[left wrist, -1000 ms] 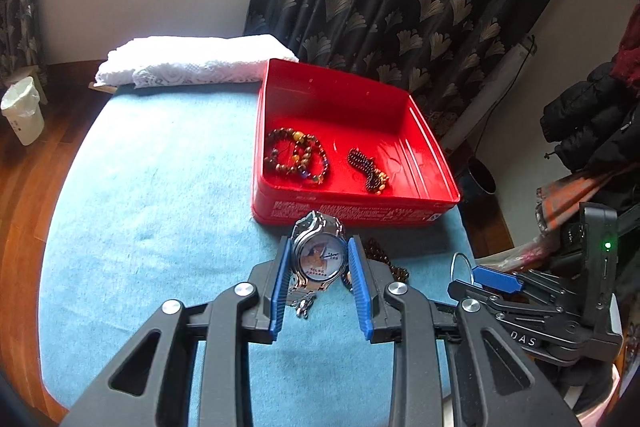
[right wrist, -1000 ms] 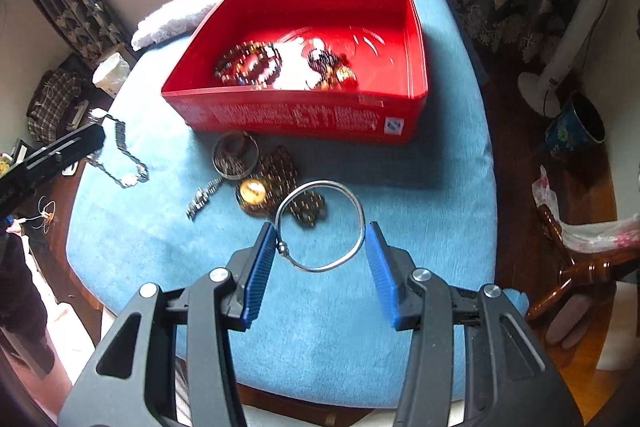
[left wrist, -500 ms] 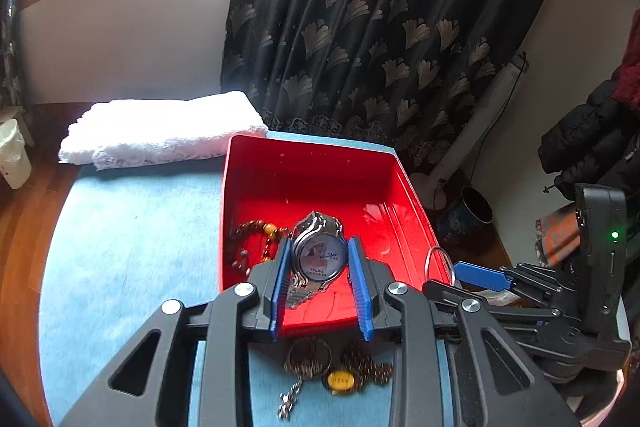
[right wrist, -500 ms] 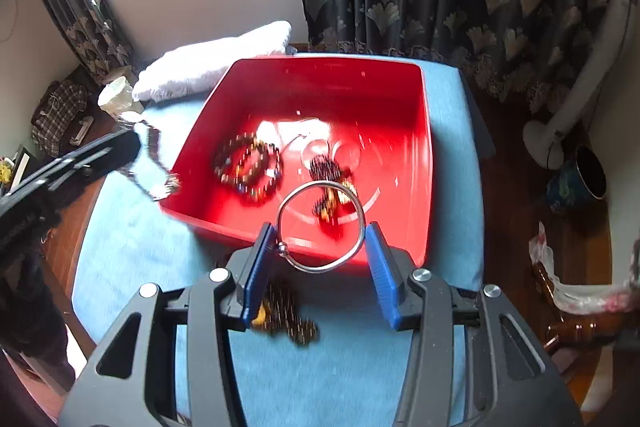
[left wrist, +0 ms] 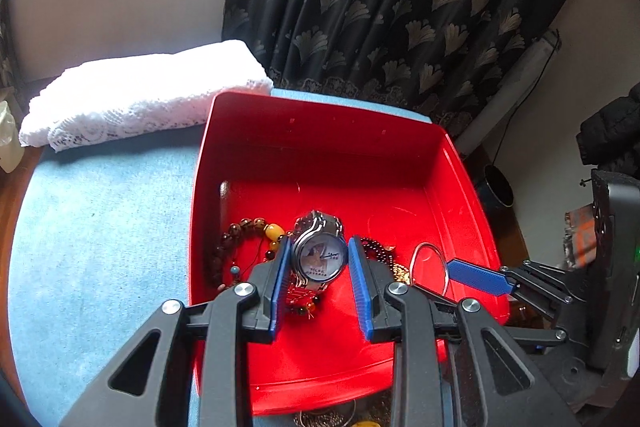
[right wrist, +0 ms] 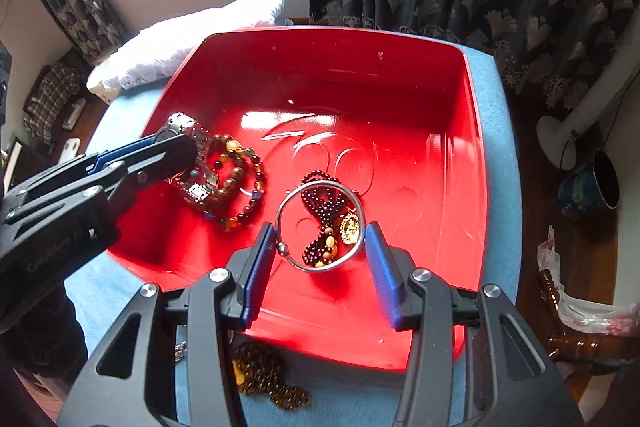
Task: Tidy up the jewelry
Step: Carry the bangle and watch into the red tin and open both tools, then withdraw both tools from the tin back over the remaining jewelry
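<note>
A round, silver-cased metal wristwatch [left wrist: 319, 256], judged stiff and slippery, is clamped across its case in the left gripper [left wrist: 319, 285], while a thin rigid silver bangle [right wrist: 321, 225] is pinched edgewise in the right gripper [right wrist: 321, 273], both above the red plastic tray [right wrist: 476, 163].

Left gripper [left wrist: 319, 263]: two black plastic fingers [left wrist: 264, 291] with open triangular cut-outs near the base, each lined on its inner face with a ribbed blue pad. Round silver screw heads mark the pivots, two on each side. Seen from the right wrist camera, its black housing [right wrist: 52, 247] carries faint grey lettering, too small to read.

Right gripper [right wrist: 320, 259]: same build, black linkage arms, blue ribbed pads, silver screw heads at four pivots. Seen from the left wrist camera, its black body [left wrist: 612, 267] shows a small green indicator light at the far right edge.

Person: only dark clothing [right wrist: 44, 343] at the near left.
</note>
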A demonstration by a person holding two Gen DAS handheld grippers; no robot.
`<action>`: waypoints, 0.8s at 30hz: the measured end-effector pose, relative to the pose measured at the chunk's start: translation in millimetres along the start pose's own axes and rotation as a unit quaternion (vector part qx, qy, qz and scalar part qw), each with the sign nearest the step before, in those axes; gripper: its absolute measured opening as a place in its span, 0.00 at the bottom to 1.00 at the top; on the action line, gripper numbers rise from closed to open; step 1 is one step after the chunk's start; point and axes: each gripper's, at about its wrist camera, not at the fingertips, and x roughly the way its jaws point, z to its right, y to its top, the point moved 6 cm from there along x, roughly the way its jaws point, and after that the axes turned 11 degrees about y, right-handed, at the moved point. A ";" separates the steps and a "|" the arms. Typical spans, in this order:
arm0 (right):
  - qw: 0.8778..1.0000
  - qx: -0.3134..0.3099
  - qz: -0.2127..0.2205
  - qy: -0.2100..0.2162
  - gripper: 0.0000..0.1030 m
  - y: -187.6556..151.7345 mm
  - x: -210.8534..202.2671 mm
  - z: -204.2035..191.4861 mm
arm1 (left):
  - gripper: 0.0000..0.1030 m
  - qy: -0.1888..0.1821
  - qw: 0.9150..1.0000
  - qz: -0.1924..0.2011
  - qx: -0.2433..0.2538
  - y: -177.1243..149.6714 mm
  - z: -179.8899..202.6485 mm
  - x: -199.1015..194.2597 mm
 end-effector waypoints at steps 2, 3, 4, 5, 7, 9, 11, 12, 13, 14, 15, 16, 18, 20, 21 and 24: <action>1.000 -0.005 -0.007 -0.003 0.43 -0.3 7.2 -0.4 | 0.28 0.000 1.000 -0.008 -0.003 -2.1 -0.8 6.7; 1.000 -0.006 -0.010 -0.005 0.43 -1.2 9.6 -0.3 | 0.28 0.000 1.000 -0.011 -0.004 -2.3 -1.9 9.0; 1.000 -0.011 -0.012 -0.013 0.43 -1.3 13.1 -0.6 | 0.28 0.001 1.000 -0.012 -0.005 -2.8 -2.7 11.0; 1.000 -0.016 -0.013 -0.019 0.43 -1.8 14.7 -0.7 | 0.28 0.001 1.000 -0.014 -0.005 -3.4 -3.0 12.5; 0.999 -0.022 -0.016 -0.026 0.44 -3.9 18.3 -1.2 | 0.28 0.002 1.000 -0.018 -0.003 -3.6 -1.8 14.9; 0.999 -0.024 -0.013 -0.028 0.51 -5.4 18.6 -0.9 | 0.28 0.003 1.000 -0.023 -0.005 -4.7 -2.5 15.5; 0.999 -0.024 -0.008 -0.030 0.51 -6.4 15.5 -0.2 | 0.32 -0.004 1.000 -0.020 -0.005 -3.5 -1.6 12.2; 0.999 -0.023 -0.006 -0.028 0.51 -6.5 13.8 0.3 | 0.34 -0.005 1.000 -0.018 -0.004 -3.2 -1.5 10.6; 0.999 -0.022 -0.001 -0.025 0.51 -6.3 10.7 1.4 | 0.39 -0.004 1.000 -0.014 -0.004 -2.6 -1.5 7.7; 0.999 -0.021 0.003 -0.025 0.51 -6.5 7.3 2.7 | 0.40 -0.003 1.000 -0.008 -0.003 -2.5 -1.6 2.9; 0.999 -0.018 0.008 -0.026 0.51 -7.4 2.6 3.9 | 0.41 -0.003 1.000 -0.005 -0.003 -2.9 -1.8 -0.8; 0.999 -0.016 0.012 -0.026 0.52 -7.9 -0.9 4.9 | 0.42 -0.004 1.000 -0.002 -0.002 -3.1 -2.0 -4.3; 0.999 -0.014 0.023 -0.026 0.60 -10.0 -9.4 6.0 | 0.47 -0.001 1.000 0.006 -0.004 -3.4 -4.1 -12.6; 0.999 -0.017 0.038 -0.028 0.65 -14.6 -21.9 5.5 | 0.53 0.009 1.000 0.017 -0.006 -5.0 -7.4 -23.2; 0.998 -0.020 0.046 -0.029 0.66 -17.6 -28.5 4.7 | 0.54 0.013 1.000 0.021 -0.008 -5.3 -8.7 -27.2; 0.998 -0.014 0.058 -0.020 0.71 -27.6 -43.6 5.7 | 0.63 0.019 0.999 0.030 -0.012 -11.0 -13.8 -42.6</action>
